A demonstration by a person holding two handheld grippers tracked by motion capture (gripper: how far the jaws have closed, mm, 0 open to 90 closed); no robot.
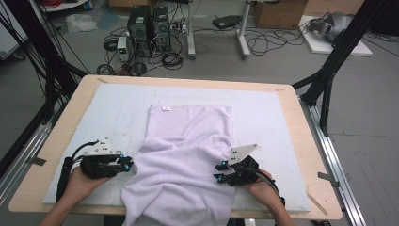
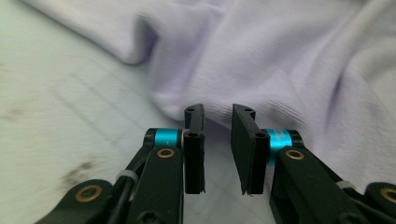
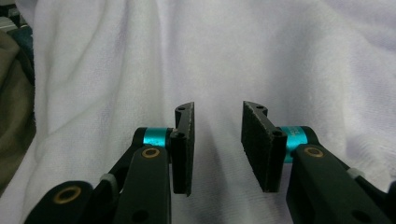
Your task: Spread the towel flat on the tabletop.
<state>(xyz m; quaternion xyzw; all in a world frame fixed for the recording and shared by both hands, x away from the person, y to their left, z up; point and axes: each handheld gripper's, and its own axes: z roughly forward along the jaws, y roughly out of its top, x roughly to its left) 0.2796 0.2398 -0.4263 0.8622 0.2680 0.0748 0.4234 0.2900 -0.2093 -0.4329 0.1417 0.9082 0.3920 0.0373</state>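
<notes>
Grey mat (image 1: 263,108) bears a crumpled lilac towel (image 1: 188,160) — each hand-held gripper (image 1: 126,164) (image 1: 219,171) slightly agape, empty.

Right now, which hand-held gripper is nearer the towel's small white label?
Left, slightly. Left hand-held gripper sits at the towel's left edge; right hand-held gripper at its right, both well short of the label.

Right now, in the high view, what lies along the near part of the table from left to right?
Left gripper held in the person's left hand → crumpled lavender towel → right gripper held in the right hand → bare pale mat → wooden table edge.
</notes>
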